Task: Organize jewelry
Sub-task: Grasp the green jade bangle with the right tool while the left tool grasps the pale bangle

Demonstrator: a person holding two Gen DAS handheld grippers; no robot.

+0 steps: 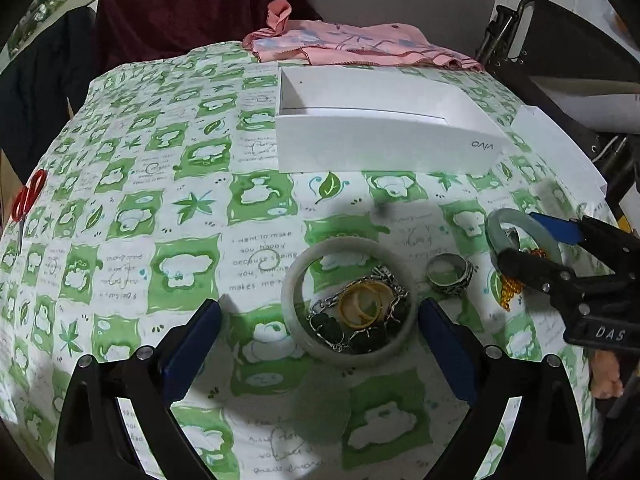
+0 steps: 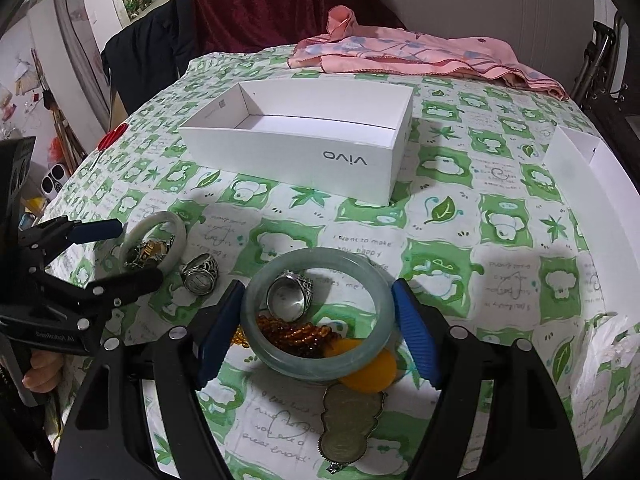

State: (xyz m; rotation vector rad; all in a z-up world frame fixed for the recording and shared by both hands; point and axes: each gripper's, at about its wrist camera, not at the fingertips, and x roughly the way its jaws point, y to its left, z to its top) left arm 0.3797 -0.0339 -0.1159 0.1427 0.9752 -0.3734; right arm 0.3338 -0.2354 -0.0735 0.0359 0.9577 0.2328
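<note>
Bangles, one per tool: right gripper [image 2: 316, 324], fingers apart, brackets the pale green jade bangle [image 2: 370, 280] mid-frame, seemingly untouched; left gripper [image 1: 320, 320] gapes around the whitish bangle [image 1: 294, 276].

The right gripper [image 2: 318, 328] stands open around a green bangle [image 2: 318, 364]. Inside the bangle lie a silver ring [image 2: 289, 293] and amber beads [image 2: 296, 334]. The white box [image 2: 296, 160] is farther away.

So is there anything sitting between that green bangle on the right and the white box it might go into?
Nothing visible: only bare tablecloth lies between the green bangle and the open white box. The right hand-held gripper already straddles the bangle, though a ring and beads lie inside it.
</note>
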